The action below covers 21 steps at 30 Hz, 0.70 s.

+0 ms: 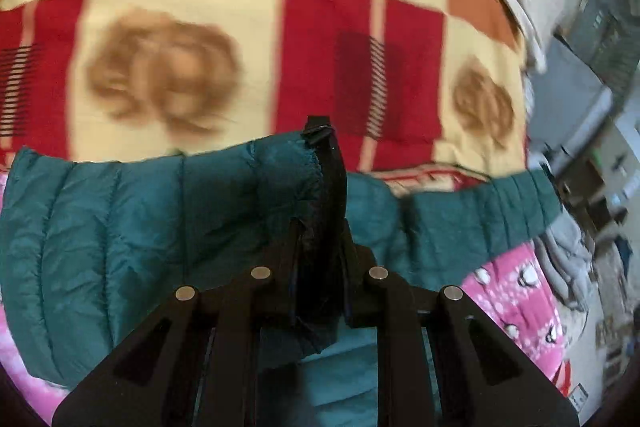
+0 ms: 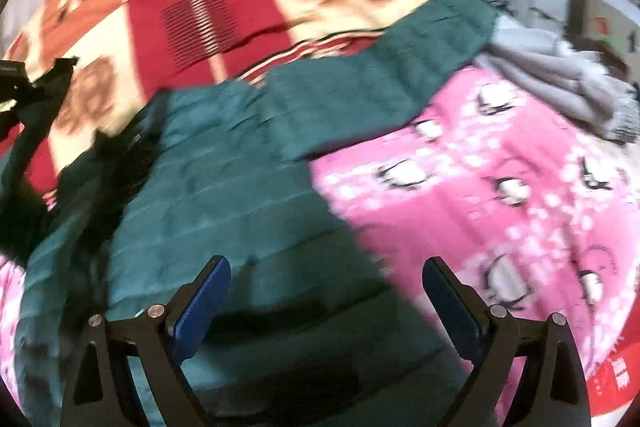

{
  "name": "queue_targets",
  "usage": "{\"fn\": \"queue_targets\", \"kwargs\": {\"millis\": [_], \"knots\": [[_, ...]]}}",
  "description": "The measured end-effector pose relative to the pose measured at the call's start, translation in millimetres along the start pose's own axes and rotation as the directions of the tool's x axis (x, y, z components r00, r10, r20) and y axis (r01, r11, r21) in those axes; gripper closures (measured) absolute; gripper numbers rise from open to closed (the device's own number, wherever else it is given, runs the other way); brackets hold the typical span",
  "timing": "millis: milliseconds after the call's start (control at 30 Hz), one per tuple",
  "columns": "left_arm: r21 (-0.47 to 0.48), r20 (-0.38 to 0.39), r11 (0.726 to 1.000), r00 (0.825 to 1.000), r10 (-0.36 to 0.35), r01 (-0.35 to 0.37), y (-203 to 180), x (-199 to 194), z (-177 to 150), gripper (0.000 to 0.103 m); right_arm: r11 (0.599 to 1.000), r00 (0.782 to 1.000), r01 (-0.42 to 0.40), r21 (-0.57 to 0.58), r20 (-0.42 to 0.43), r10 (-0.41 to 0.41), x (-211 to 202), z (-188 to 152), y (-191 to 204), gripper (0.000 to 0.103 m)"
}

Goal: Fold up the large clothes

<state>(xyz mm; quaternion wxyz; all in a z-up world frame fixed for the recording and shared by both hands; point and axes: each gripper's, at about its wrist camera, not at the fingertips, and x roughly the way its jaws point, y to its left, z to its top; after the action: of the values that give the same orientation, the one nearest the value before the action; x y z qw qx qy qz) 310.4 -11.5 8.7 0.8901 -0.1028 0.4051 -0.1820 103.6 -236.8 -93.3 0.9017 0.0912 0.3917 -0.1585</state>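
No lettering is legible; white marks on the red cloth (image 2: 618, 367) seem too blurred.

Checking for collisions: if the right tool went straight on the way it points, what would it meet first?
Most likely the teal jacket: the open right tool points down at its quilted body, with nothing between. Blur leaves depth uncertain.

Evenly lit, seemingly daylight; motion-blurred fisheye.

left gripper (image 1: 320, 187): jaws clamped on jacket (image 1: 120, 219) edge, tilted down | right gripper (image 2: 326, 291): jaws wide apart, empty, above jacket
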Motion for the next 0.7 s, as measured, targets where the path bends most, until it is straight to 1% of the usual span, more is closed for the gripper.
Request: {"fn": "queue_targets", "kwargs": {"millis": [100,133,233,300,367,467,533,600,667,700], "knots": [[0.015,-0.035,0.999,0.998,-0.047,0.047,-23,28,-9,0.089,1.0,0.999,0.01,0.0,-0.035,-0.01,8,1,-4,0.007],[0.014,-0.044,0.998,0.997,-0.062,0.063,-29,36,-12,0.089,1.0,0.999,-0.001,0.005,-0.038,0.001,9,1,-5,0.007],[0.025,-0.077,0.996,0.993,-0.085,0.087,-42,57,-23,0.089,1.0,1.0,-0.022,0.016,0.021,0.021,1,6,-10,0.007],[0.016,-0.086,0.995,0.991,-0.098,0.1,-46,67,-27,0.089,1.0,0.998,-0.023,0.013,0.06,0.022,-2,9,-10,0.007],[0.004,-0.1,0.995,0.99,-0.101,0.102,-45,75,-30,0.089,1.0,0.997,-0.019,0.016,0.076,0.017,-3,11,-11,0.007],[-0.018,-0.144,0.99,0.98,-0.14,0.139,-41,81,-34,0.088,0.999,0.999,-0.008,0.047,0.051,0.006,5,12,-17,0.007],[-0.021,-0.154,0.987,0.975,-0.16,0.159,-38,75,-36,0.088,0.998,0.999,-0.003,0.06,0.039,0.0,8,12,-19,0.007],[-0.045,-0.157,0.98,0.968,-0.198,0.193,-30,64,-37,0.082,0.998,0.999,-0.001,0.063,0.04,-0.001,10,12,-20,0.007],[-0.066,-0.136,0.976,0.967,-0.215,0.208,-17,46,-37,0.069,0.998,0.999,0.001,0.06,0.051,-0.004,8,12,-20,0.007],[-0.073,-0.121,0.974,0.968,-0.222,0.214,-11,37,-37,0.067,0.998,0.998,0.004,0.059,0.056,-0.007,7,12,-19,0.007]]}}
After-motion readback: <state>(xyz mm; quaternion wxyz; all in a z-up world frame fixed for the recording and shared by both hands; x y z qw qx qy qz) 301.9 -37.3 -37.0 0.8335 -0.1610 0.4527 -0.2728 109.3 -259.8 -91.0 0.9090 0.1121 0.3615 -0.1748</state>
